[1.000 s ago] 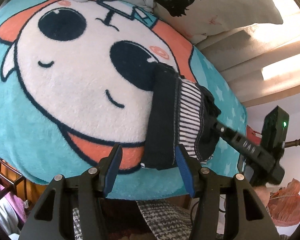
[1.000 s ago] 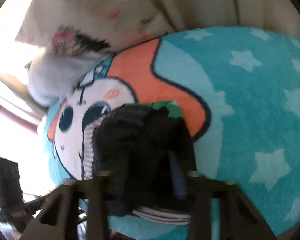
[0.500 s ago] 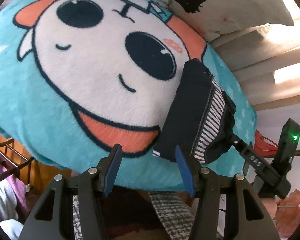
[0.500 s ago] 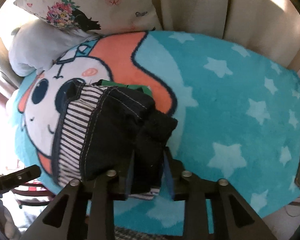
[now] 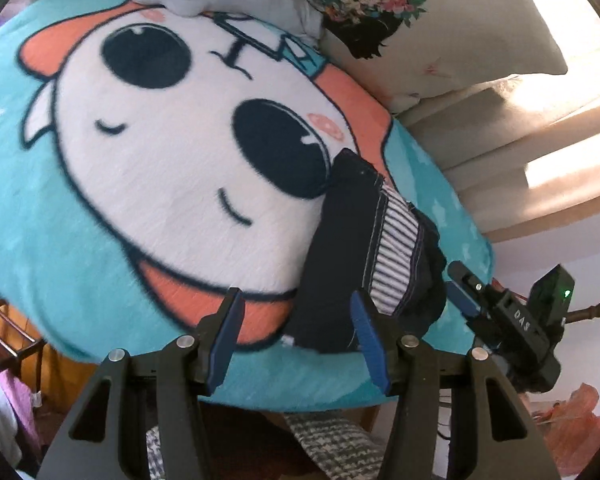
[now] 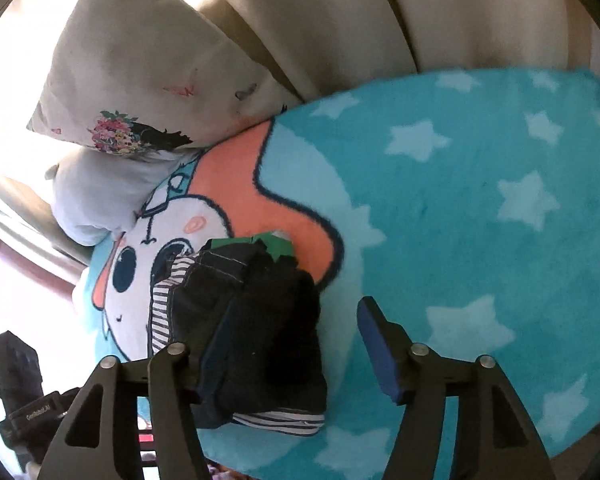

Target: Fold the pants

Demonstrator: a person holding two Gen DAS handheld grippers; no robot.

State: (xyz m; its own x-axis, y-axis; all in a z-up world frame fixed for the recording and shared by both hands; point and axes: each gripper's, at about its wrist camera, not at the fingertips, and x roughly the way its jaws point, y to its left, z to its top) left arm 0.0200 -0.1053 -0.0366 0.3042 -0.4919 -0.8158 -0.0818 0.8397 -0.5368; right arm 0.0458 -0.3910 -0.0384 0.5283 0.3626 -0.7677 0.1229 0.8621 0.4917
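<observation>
The dark pants (image 5: 340, 256) with a black-and-white striped waistband lie folded in a small bundle on the turquoise cartoon blanket (image 5: 80, 248). In the right wrist view the bundle (image 6: 268, 320) lies between the jaws, toward the left finger. My left gripper (image 5: 296, 336) is open and empty, with the bundle's near end just past its right finger. My right gripper (image 6: 296, 344) is open, its jaws wide around the bundle's near end; it shows at the right of the left wrist view (image 5: 500, 316). A green piece (image 6: 276, 242) peeks out behind the bundle.
Two pillows (image 5: 400, 20) lie at the head of the blanket, against beige curtains (image 6: 360, 20). The blanket's front edge (image 5: 300, 392) drops off below the grippers, with houndstooth cloth (image 5: 332, 448) beneath. A wooden rail (image 5: 8, 328) stands at the lower left.
My right gripper was shut on the folded pants and has now opened, leaving the bundle on the blanket. My left gripper stayed open and shifted slightly closer to the bundle.
</observation>
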